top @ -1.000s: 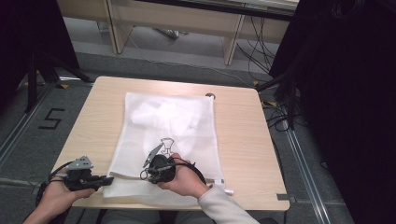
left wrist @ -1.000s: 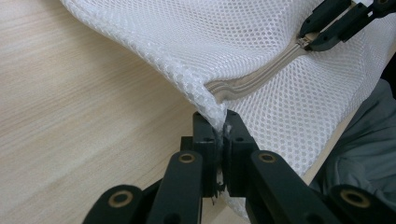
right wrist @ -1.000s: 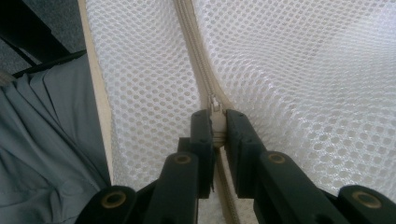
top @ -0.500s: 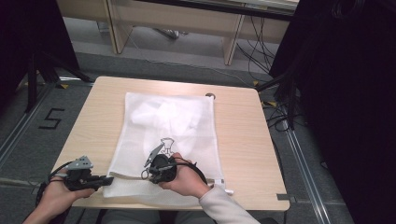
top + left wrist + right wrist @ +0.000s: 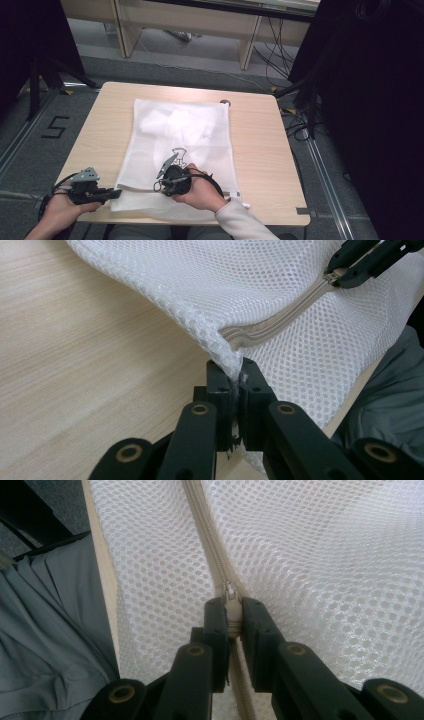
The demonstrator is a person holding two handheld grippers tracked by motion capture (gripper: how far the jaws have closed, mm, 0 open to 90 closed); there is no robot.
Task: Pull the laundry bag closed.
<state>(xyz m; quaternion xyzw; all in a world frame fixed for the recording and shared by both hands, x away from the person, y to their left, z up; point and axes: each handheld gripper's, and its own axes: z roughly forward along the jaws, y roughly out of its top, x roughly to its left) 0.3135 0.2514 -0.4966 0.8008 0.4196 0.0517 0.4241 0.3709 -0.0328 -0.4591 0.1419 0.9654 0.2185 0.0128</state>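
At the bottom left of the high view, the left gripper [image 5: 116, 192] pinched the near left corner of the white mesh laundry bag [image 5: 180, 150]; in the left gripper view its jaws were clamped tight on the mesh at the end of the beige zipper [image 5: 280, 325], low in the frame's centre. Just right of it, at lower centre of the high view, the right gripper [image 5: 161, 186] lay over the bag's near edge. In the right gripper view its jaws were closed on the small zipper pull [image 5: 231, 602] at mid-frame, with the zipper tape running up toward the top of the picture. The person's grey trousers [image 5: 45, 630] showed at the left of that view, past the desk's edge.

The bag lay flat on the wooden desk [image 5: 260, 145], stretching from the near edge toward the far one, in the middle of the frame. Something white and crumpled [image 5: 175, 122] sat inside its far half. Beyond the desk, at the top of the frame, stood pale furniture legs [image 5: 250, 47] and loose cables [image 5: 280, 55] on the grey floor.
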